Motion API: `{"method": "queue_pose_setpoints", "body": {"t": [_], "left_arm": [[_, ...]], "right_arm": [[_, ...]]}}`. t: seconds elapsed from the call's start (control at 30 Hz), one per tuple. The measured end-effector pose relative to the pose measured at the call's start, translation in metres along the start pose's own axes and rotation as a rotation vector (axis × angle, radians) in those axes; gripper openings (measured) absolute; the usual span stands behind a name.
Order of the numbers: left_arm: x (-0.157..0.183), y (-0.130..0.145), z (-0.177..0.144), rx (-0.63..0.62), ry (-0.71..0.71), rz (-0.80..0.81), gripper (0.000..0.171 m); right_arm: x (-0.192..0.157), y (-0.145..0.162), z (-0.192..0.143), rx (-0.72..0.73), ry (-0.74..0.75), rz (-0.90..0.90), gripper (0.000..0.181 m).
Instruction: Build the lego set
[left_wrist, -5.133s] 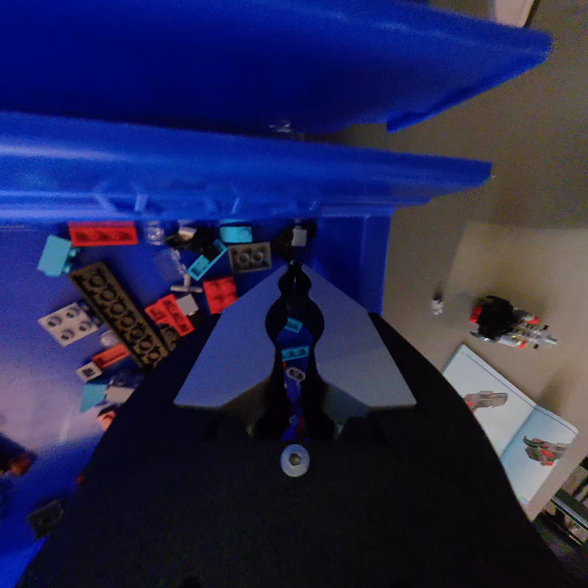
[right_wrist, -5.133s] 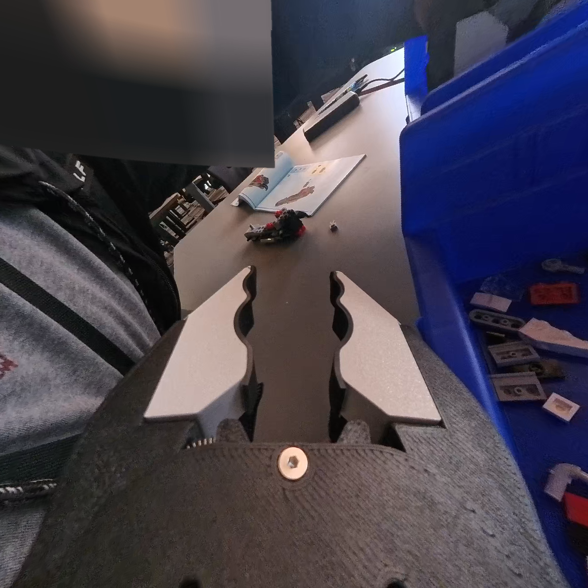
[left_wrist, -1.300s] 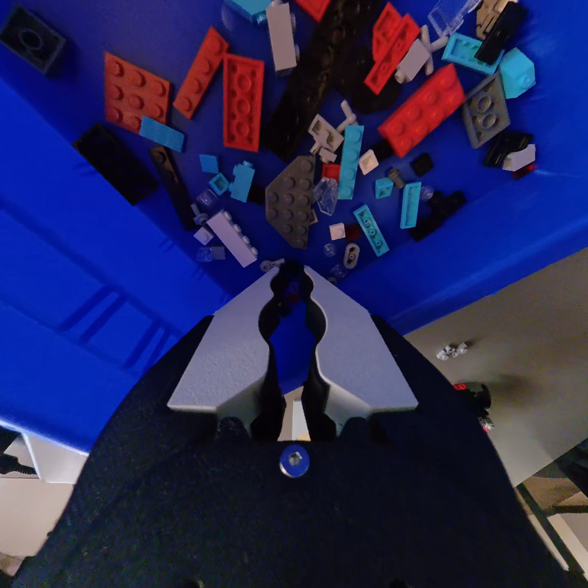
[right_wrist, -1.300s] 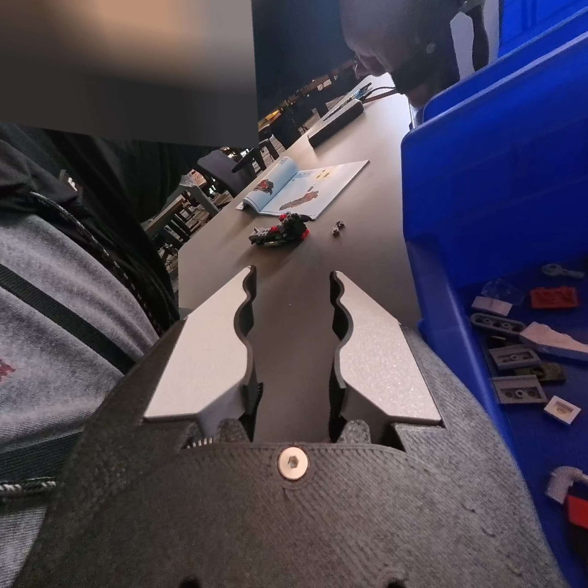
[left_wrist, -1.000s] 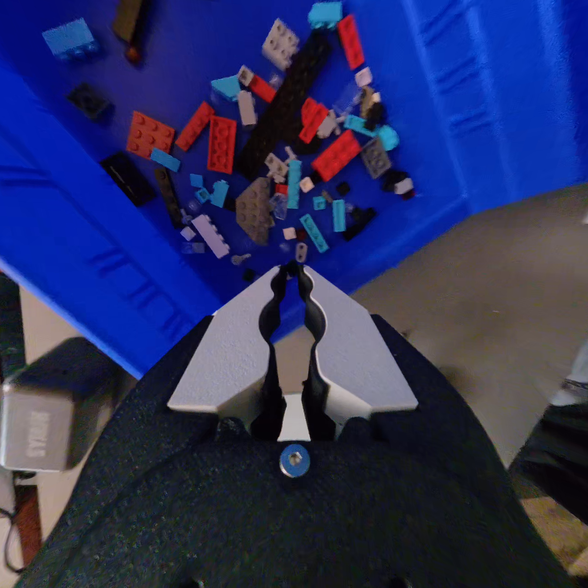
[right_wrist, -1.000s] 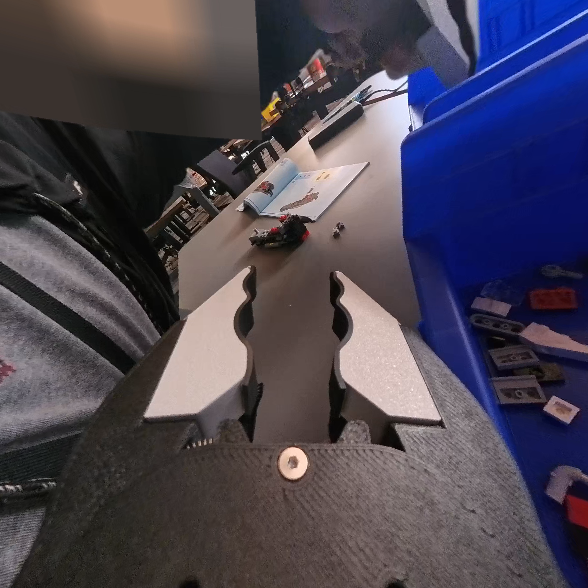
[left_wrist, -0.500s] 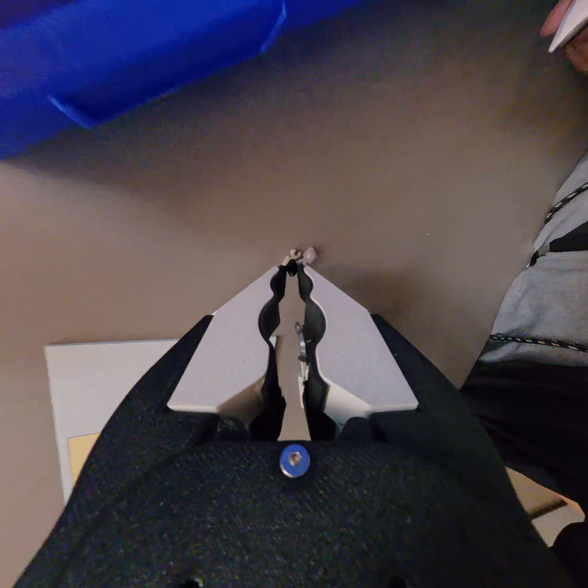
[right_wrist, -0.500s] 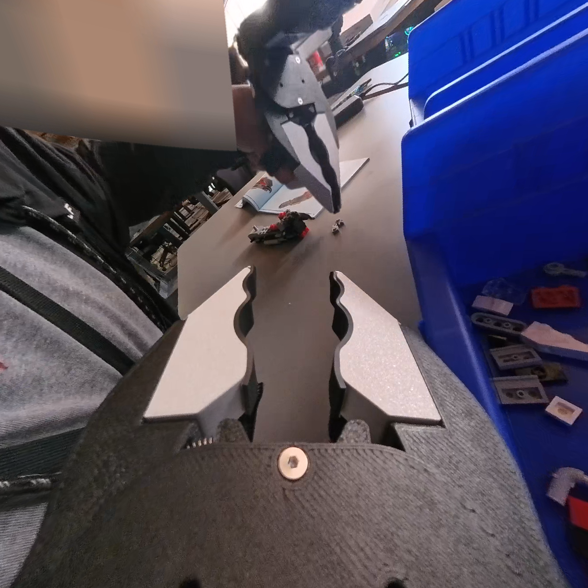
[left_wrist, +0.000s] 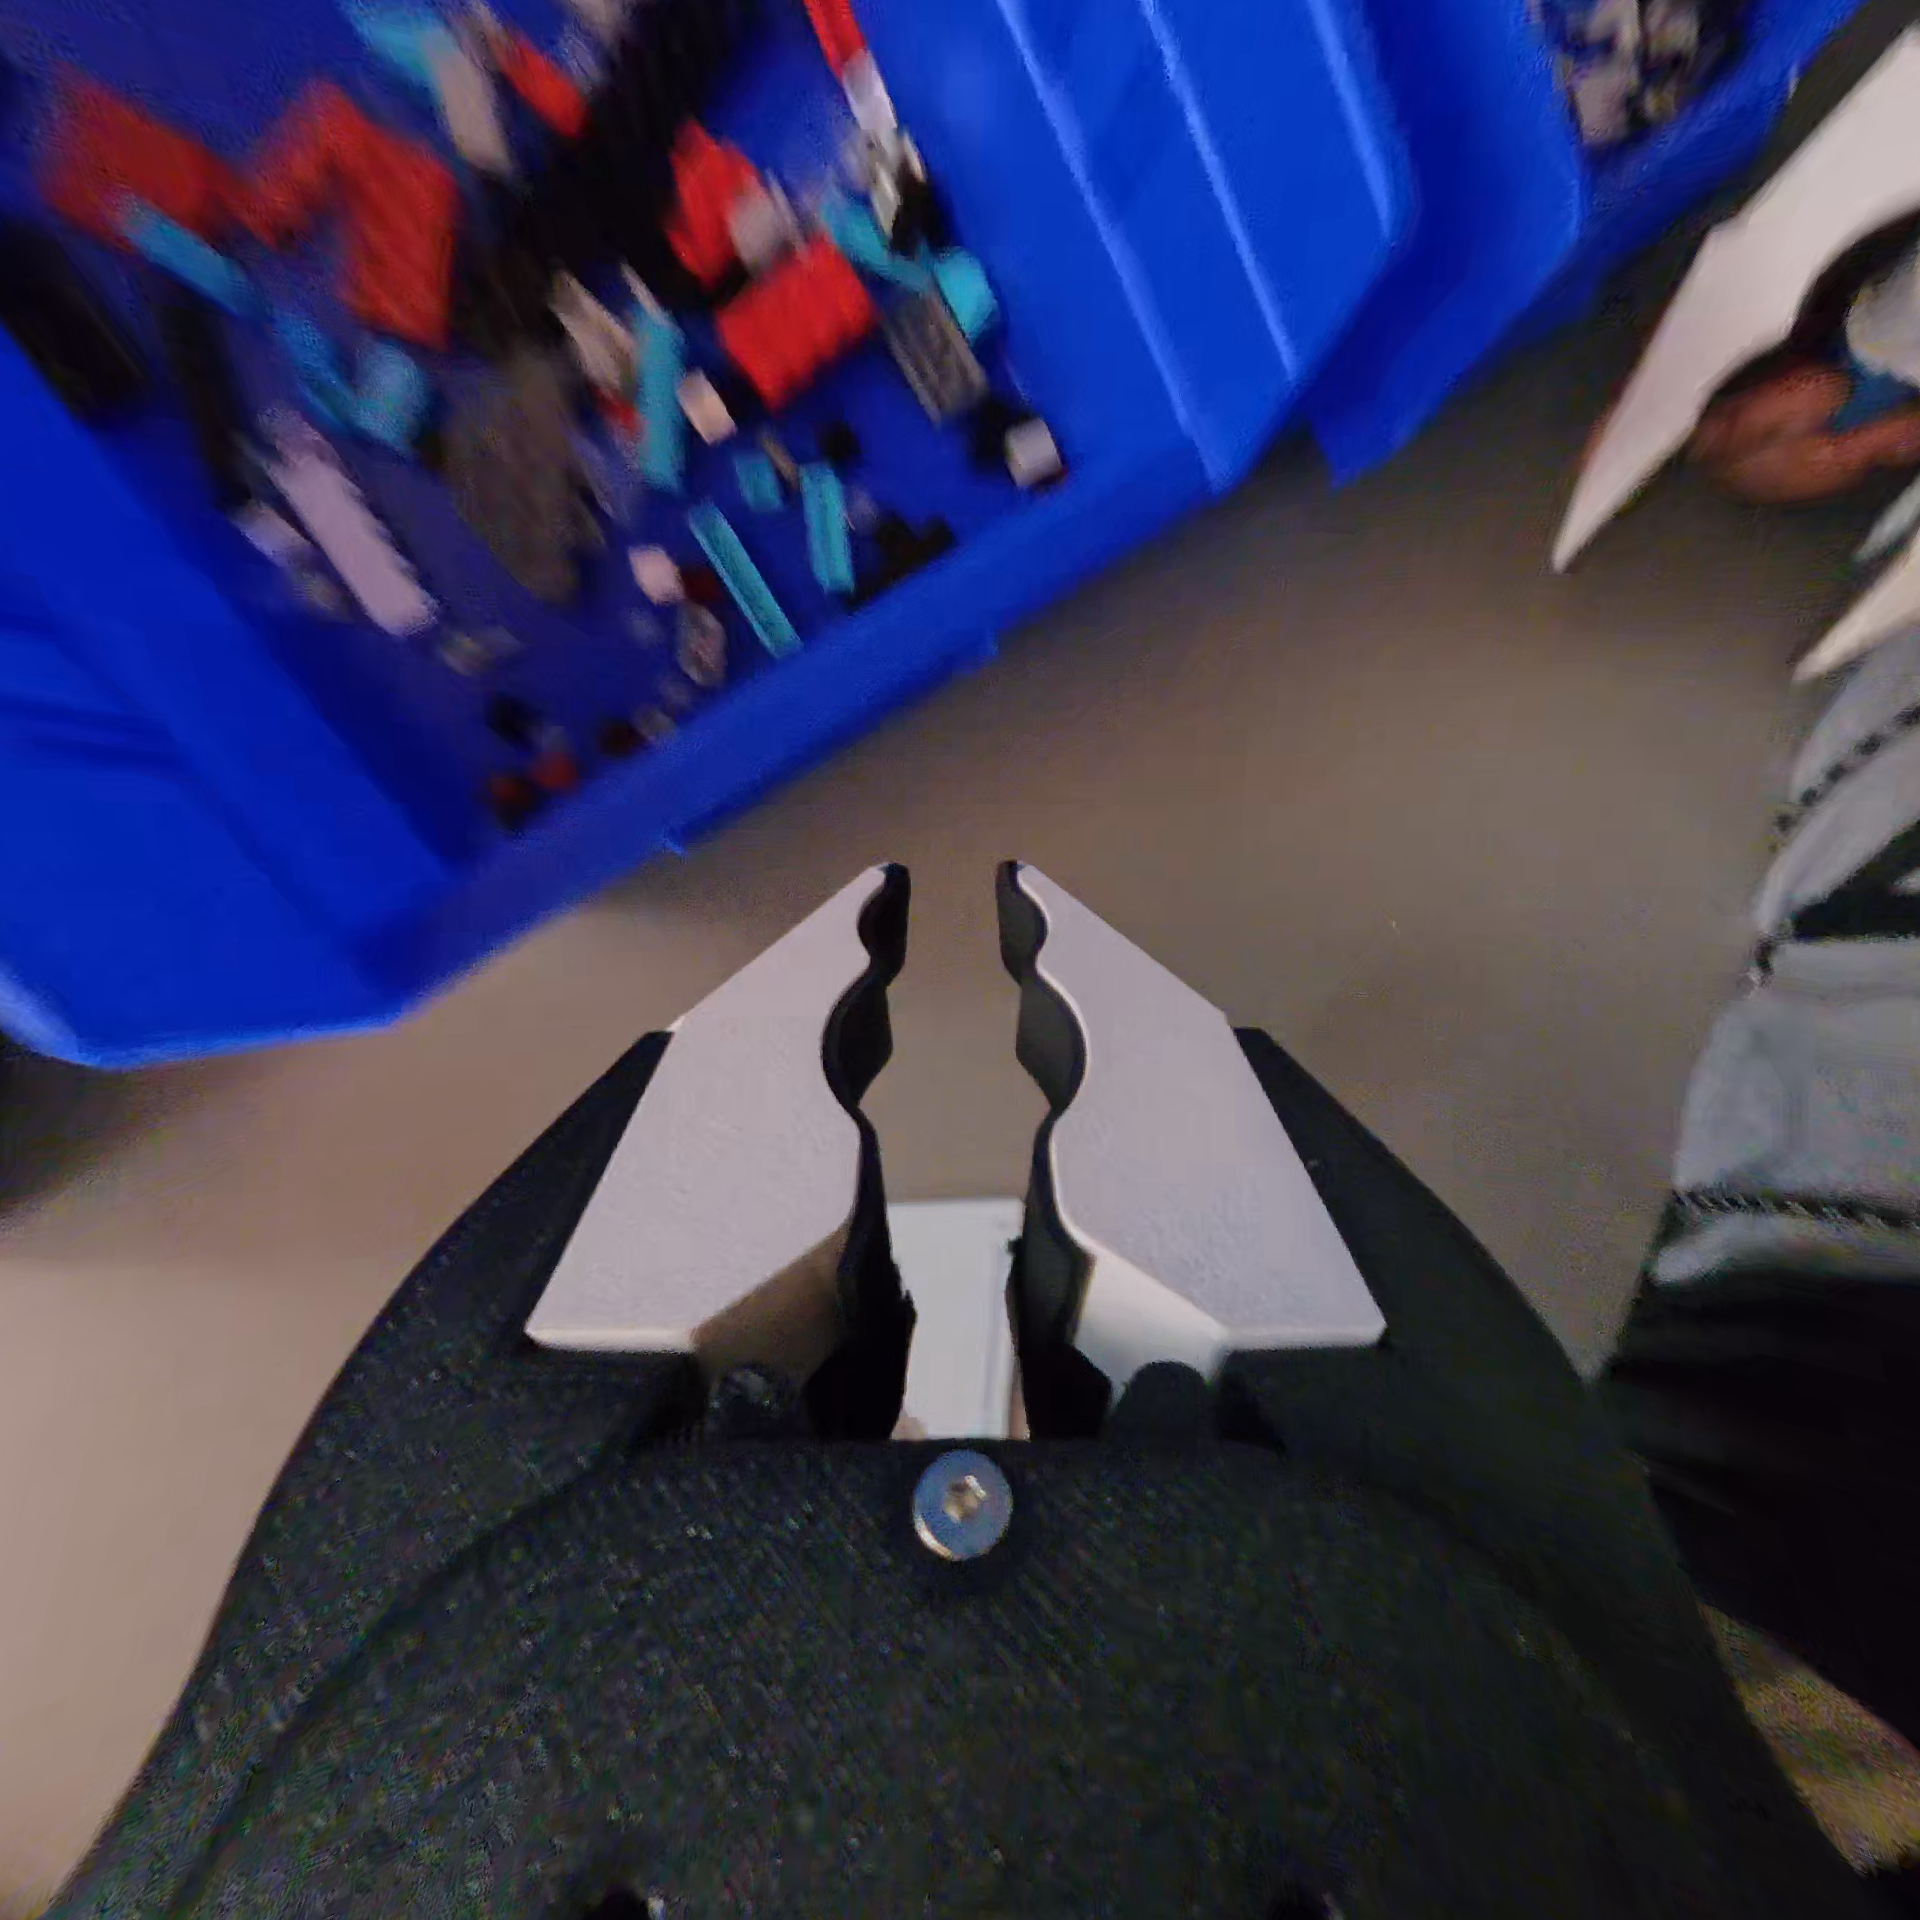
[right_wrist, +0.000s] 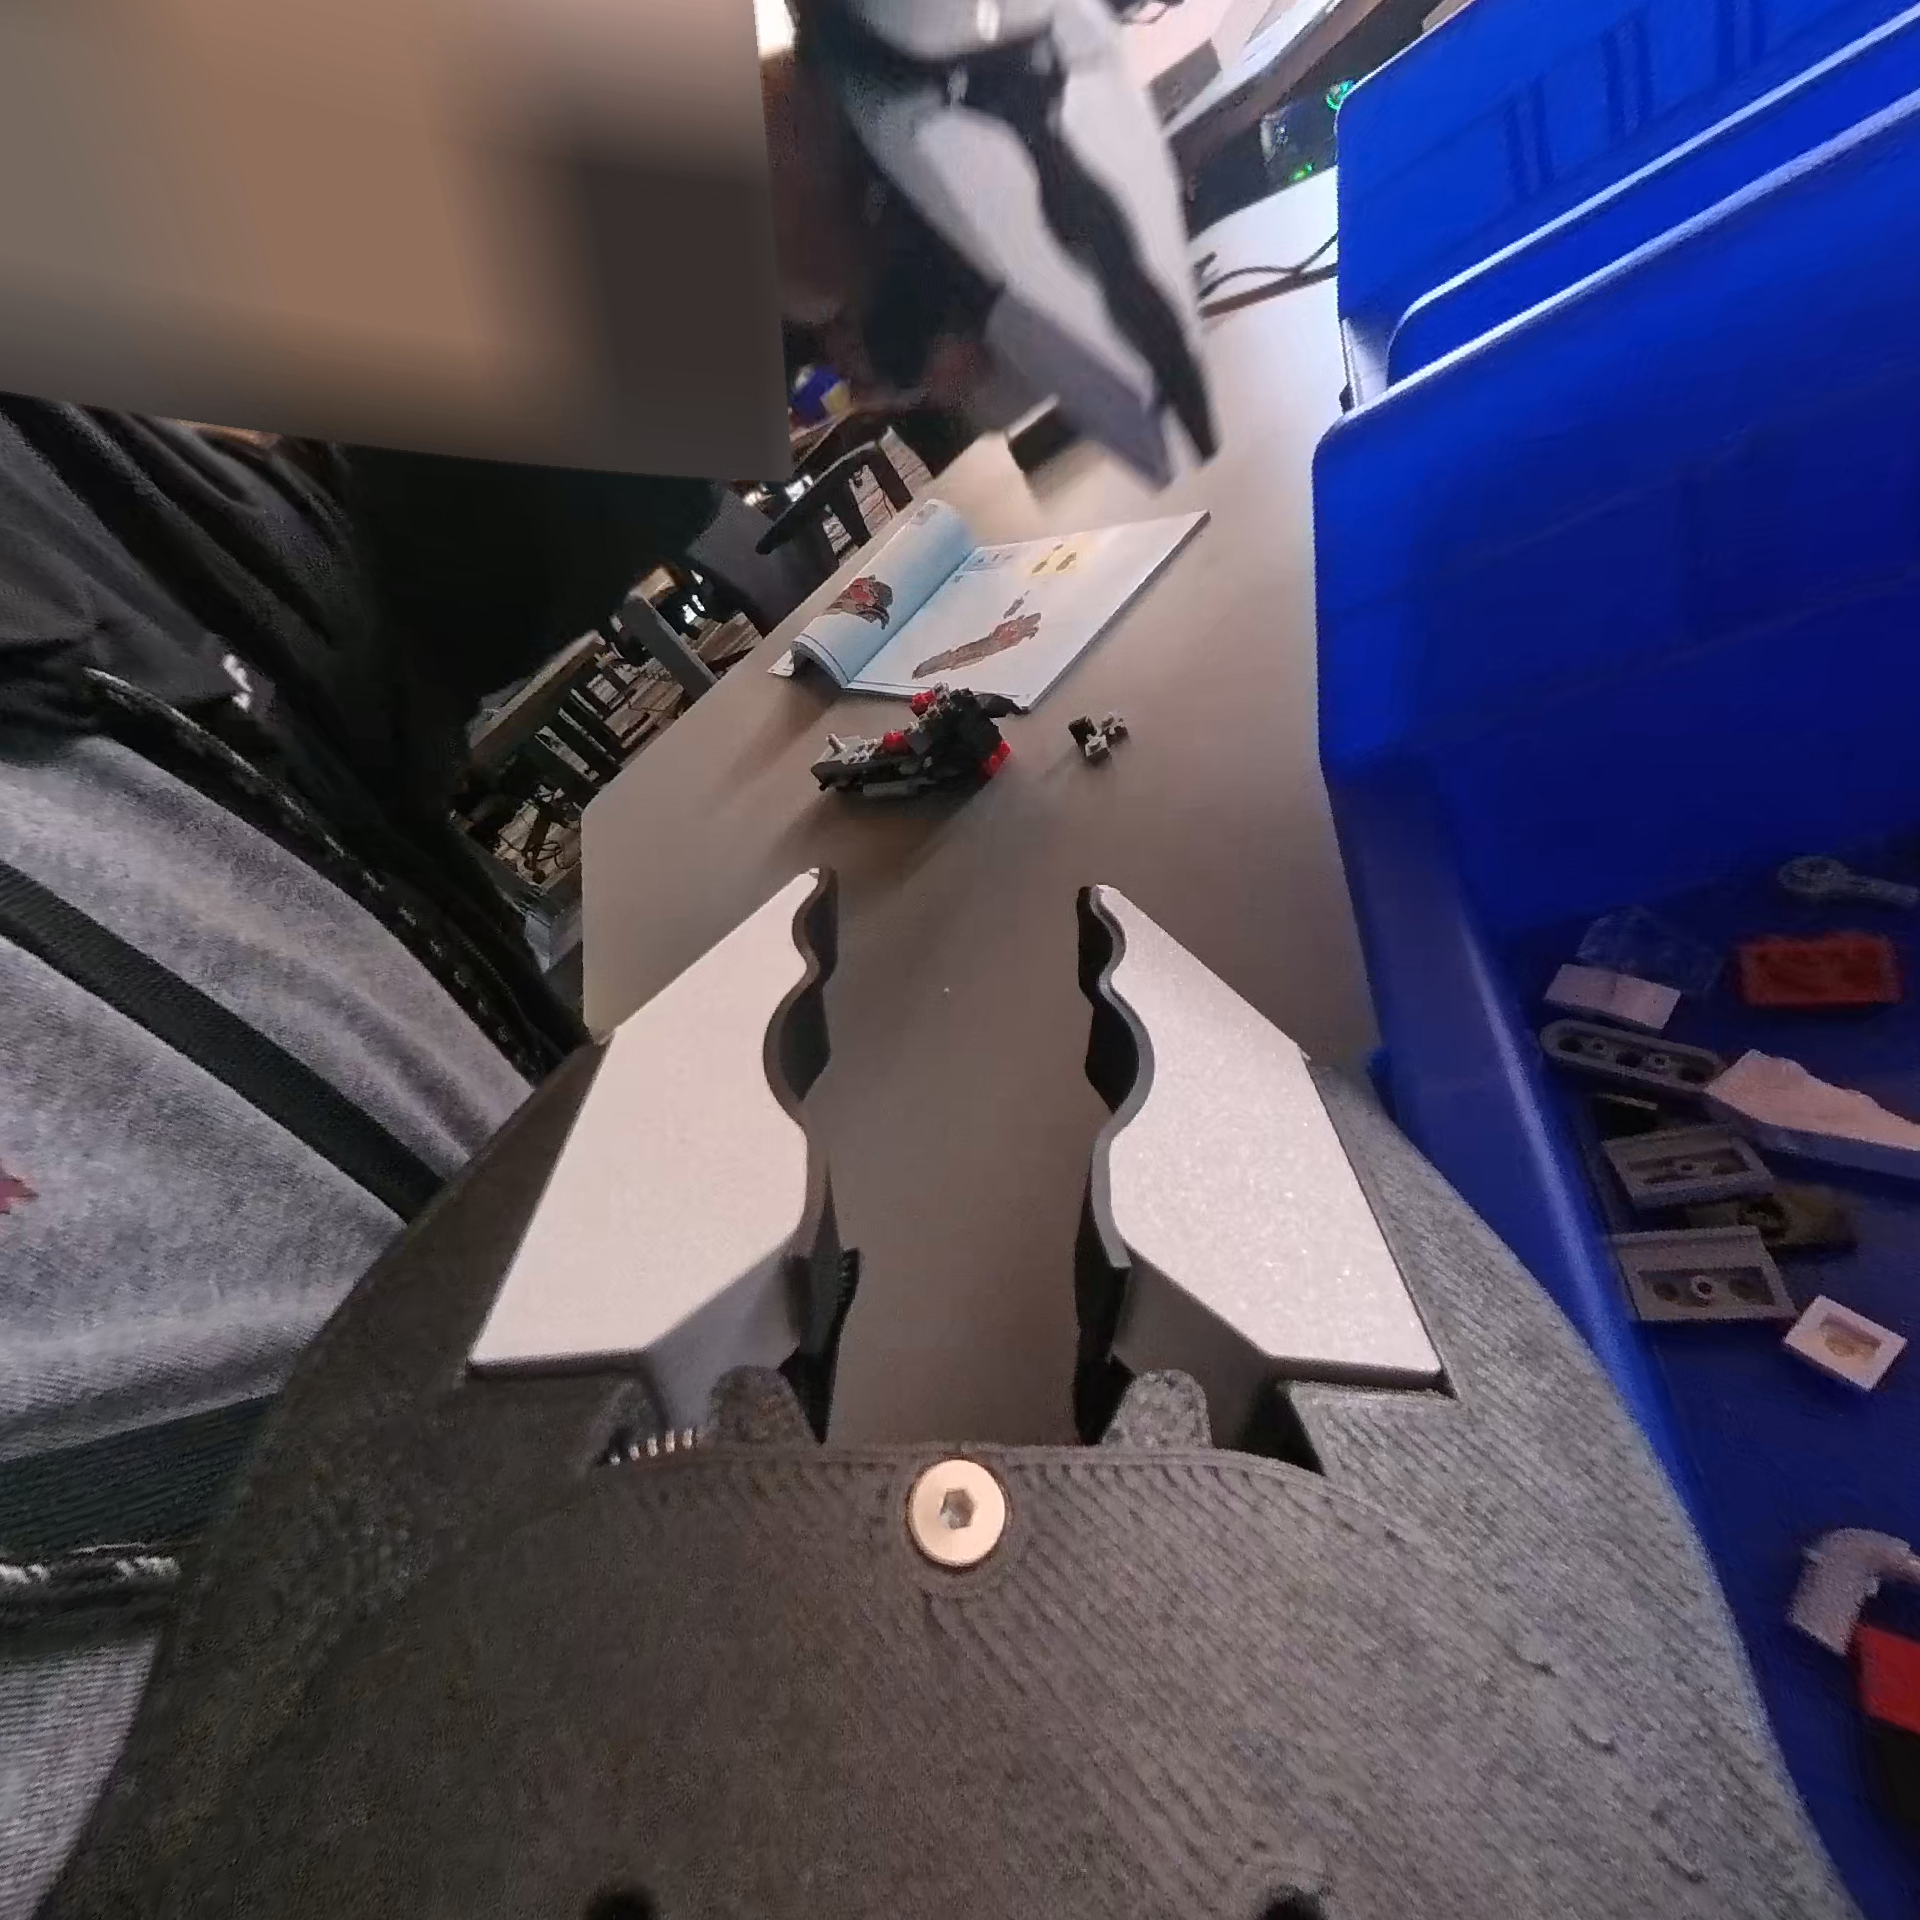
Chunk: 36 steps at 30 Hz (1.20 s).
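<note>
My left gripper (left_wrist: 948, 871) is open a little and empty, in the air over the brown table near the front wall of a blue bin (left_wrist: 582, 831) of loose bricks, which are blurred. It shows blurred high up in the right wrist view (right_wrist: 1174, 436). My right gripper (right_wrist: 956, 888) is open and empty, low over the table beside another blue bin (right_wrist: 1558, 644). Ahead of it lie a partly built black, grey and red model (right_wrist: 914, 753) and a small cluster of grey and black pieces (right_wrist: 1099, 732).
An open instruction booklet (right_wrist: 997, 613) lies beyond the model. The right bin holds grey plates (right_wrist: 1683, 1169) and a red plate (right_wrist: 1813, 968). A person's grey and black clothing (right_wrist: 156, 987) is at the left. A white sheet (left_wrist: 951, 1299) lies under the left gripper.
The left gripper, shut on a small grey piece, came out of the bin and down to the table; now it is open, empty, and raised back toward the bin. The right gripper has not moved.
</note>
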<state>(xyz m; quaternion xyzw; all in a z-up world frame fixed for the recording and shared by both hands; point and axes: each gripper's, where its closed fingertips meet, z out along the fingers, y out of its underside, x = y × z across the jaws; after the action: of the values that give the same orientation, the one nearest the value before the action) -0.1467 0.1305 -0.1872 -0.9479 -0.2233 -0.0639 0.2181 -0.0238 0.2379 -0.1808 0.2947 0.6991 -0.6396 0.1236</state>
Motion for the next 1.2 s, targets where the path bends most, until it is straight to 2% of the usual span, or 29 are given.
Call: {"method": "queue_pose_setpoints", "body": {"t": [0.1, 0.27, 0.37, 0.57, 0.77, 0.97, 1.13, 1.2], "left_arm": [[-0.032, -0.044, -0.007, 0.036, -0.123, 0.055, 0.019], [-0.081, -0.077, 0.015, -0.103, -0.263, 0.114, 0.019], [-0.101, -0.078, 0.035, -0.208, -0.312, 0.101, 0.018], [-0.112, -0.059, 0.058, -0.36, -0.315, 0.122, 0.014], [-0.127, -0.065, 0.064, -0.365, -0.369, 0.13, 0.012], [-0.137, -0.081, 0.06, -0.296, -0.4, 0.107, 0.012], [-0.113, -0.068, 0.061, -0.321, -0.26, 0.141, 0.01], [-0.114, -0.06, 0.062, -0.361, -0.278, 0.173, 0.01]], "right_arm": [[0.0, 0.0, 0.0, 0.002, 0.001, 0.0, 0.047], [0.0, -0.001, -0.001, 0.009, 0.002, -0.001, 0.047], [0.0, -0.001, -0.001, 0.01, 0.001, -0.001, 0.047], [-0.001, -0.002, -0.002, 0.016, -0.005, -0.005, 0.047], [-0.002, -0.002, -0.002, 0.017, -0.008, -0.007, 0.047], [-0.001, -0.002, -0.002, 0.018, -0.005, -0.006, 0.047], [-0.001, -0.002, -0.002, 0.017, -0.006, -0.006, 0.047], [-0.002, -0.002, -0.002, 0.017, -0.007, -0.007, 0.047]]}}
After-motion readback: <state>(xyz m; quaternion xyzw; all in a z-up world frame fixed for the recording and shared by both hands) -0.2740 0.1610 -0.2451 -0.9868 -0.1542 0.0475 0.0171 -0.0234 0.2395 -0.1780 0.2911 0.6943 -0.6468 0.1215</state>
